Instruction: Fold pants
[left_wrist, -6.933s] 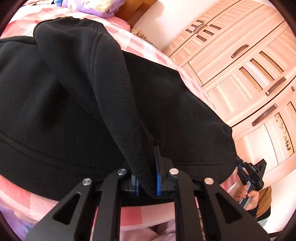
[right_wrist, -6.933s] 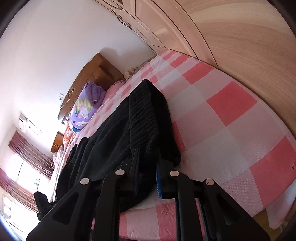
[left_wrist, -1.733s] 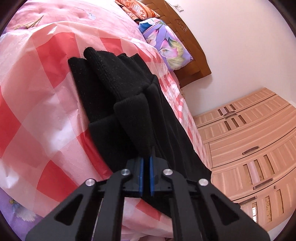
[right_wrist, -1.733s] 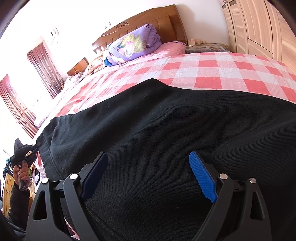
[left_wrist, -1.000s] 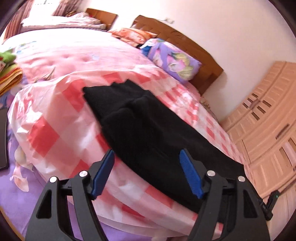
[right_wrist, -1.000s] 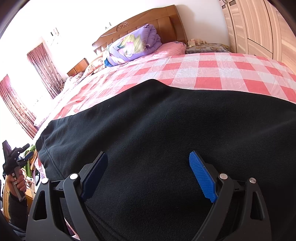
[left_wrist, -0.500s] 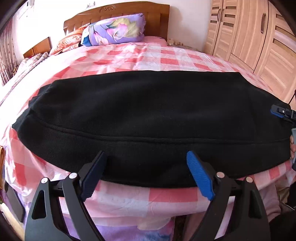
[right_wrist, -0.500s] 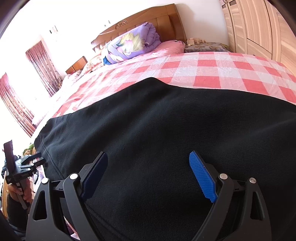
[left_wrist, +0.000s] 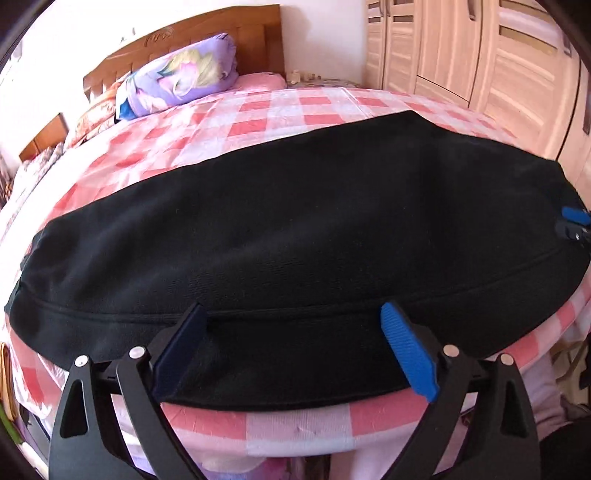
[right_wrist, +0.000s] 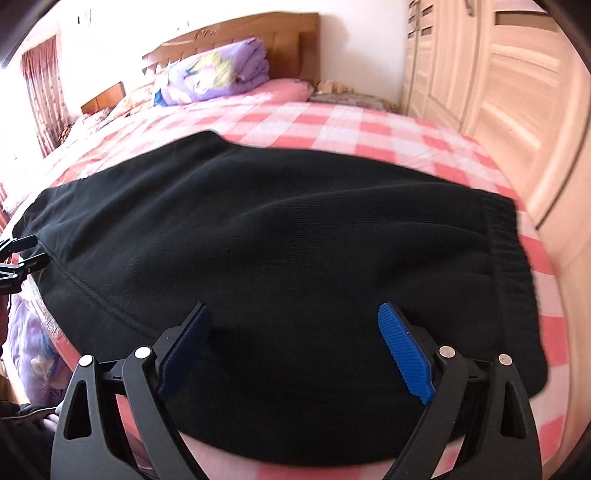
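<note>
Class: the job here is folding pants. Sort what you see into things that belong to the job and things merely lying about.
Belongs to the job:
black pants
left hand-held gripper, open
right hand-held gripper, open
checked bed cover, the work surface

Just lying about:
purple floral quilt
wooden headboard
wardrobe

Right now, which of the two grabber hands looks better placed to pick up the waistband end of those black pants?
The right gripper, probably. It hangs open over the pants near the ribbed waistband. The left gripper, also open, sits mid-length along the near edge.
</note>
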